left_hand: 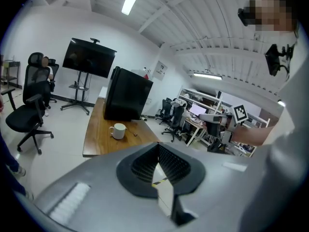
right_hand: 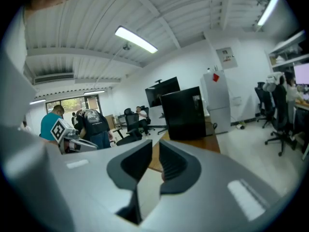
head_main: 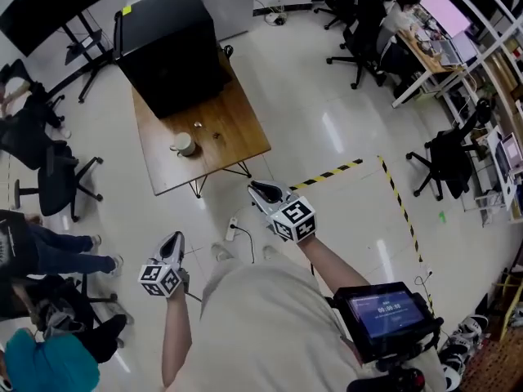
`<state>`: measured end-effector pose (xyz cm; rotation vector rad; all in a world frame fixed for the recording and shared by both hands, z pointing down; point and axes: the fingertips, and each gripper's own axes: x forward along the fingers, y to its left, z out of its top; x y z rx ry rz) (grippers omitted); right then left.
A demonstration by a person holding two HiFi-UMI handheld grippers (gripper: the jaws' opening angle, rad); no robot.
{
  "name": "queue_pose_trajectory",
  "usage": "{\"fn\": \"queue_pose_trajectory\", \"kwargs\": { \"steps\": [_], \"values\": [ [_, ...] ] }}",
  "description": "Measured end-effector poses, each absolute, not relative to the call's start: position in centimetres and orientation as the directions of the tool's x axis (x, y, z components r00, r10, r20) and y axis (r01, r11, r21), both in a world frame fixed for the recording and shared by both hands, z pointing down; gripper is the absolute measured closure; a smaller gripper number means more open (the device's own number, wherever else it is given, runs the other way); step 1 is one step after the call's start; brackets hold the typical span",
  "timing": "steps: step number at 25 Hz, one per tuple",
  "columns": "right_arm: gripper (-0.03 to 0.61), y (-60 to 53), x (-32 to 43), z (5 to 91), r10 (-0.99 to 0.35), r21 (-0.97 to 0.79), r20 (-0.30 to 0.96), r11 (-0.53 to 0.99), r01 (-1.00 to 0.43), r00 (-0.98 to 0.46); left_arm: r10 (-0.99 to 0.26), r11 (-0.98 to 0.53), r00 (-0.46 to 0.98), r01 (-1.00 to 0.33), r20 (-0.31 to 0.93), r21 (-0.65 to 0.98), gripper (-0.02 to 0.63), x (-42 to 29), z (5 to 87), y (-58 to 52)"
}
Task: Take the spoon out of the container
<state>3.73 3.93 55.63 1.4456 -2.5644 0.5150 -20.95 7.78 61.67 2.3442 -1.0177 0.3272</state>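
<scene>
A white mug (head_main: 184, 144) stands on the wooden table (head_main: 237, 129), in front of a large black box (head_main: 167, 43); the left gripper view shows the mug (left_hand: 117, 130) too. I cannot make out a spoon in it. Two small dark things (head_main: 216, 135) lie on the wood beside it. Both grippers hang over the floor, well short of the table. My left gripper (head_main: 175, 240) is shut and empty, its tips together (left_hand: 158, 145). My right gripper (head_main: 260, 189) is nearer the table corner, jaws all but together with nothing between them (right_hand: 155, 141).
Yellow-black tape (head_main: 327, 173) marks the floor to the right. A power strip (head_main: 231, 229) with a cable lies by my feet. Office chairs (head_main: 57, 182) and seated people are at the left, desks and chairs (head_main: 364, 43) at the back right, a screen on a stand (left_hand: 89, 58) behind the table.
</scene>
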Motion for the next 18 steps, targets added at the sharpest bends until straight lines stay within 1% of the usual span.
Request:
{"fn": "queue_pose_trajectory", "kwargs": {
  "steps": [4,8,14,18],
  "values": [
    [0.543,7.3,8.0,57.4,-0.809,-0.251,0.308,0.438,-0.863,-0.500,-0.614,-0.533,0.660,-0.751,0.432,0.389,0.615,-18.2,61.8,10.9],
    [0.541,9.9,10.3,59.4,-0.766,-0.269,0.345,0.472,-0.839,-0.542,-0.639,-0.493,0.623,-0.782,0.452,0.382,0.615,-16.0,61.9,14.1],
    [0.537,12.9,10.7,62.2,-0.699,-0.289,0.371,0.538,-0.791,-0.611,-0.663,-0.417,0.571,-0.819,0.484,0.394,0.615,-14.7,64.0,19.8],
    [0.504,13.5,9.9,62.4,-0.666,-0.290,0.367,0.582,-0.760,-0.649,-0.676,-0.377,0.543,-0.835,0.498,0.400,0.615,-14.5,64.7,22.2]
  ]
}}
